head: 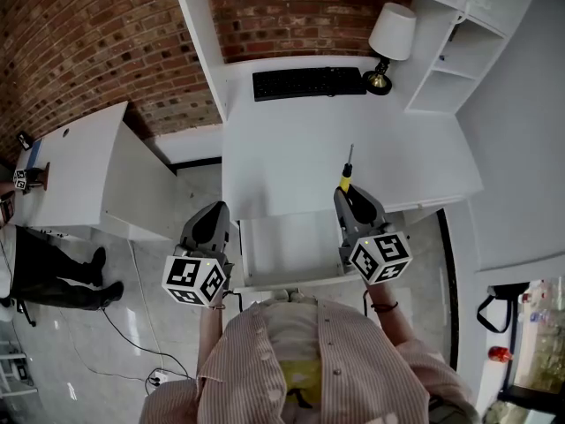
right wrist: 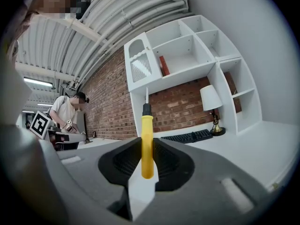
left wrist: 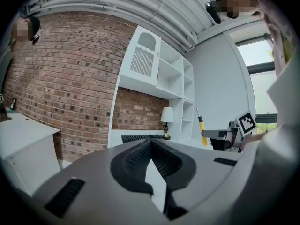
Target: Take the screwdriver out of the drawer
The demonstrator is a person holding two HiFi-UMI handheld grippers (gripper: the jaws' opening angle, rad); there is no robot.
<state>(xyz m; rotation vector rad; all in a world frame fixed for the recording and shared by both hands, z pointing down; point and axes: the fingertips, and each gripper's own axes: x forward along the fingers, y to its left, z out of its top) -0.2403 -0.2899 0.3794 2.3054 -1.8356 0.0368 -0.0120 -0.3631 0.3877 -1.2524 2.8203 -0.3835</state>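
Right gripper (head: 345, 194) clamps the screwdriver (head: 347, 174) above the desk's (head: 291, 148) near edge. Left gripper (head: 217, 212), jaws together, hangs by the open drawer's (head: 287, 246) left side.

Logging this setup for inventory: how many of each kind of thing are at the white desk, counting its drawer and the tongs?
screwdriver: 1
keyboard: 1
lamp: 1
drawer: 1
tongs: 2, left tongs and right tongs
Total: 6
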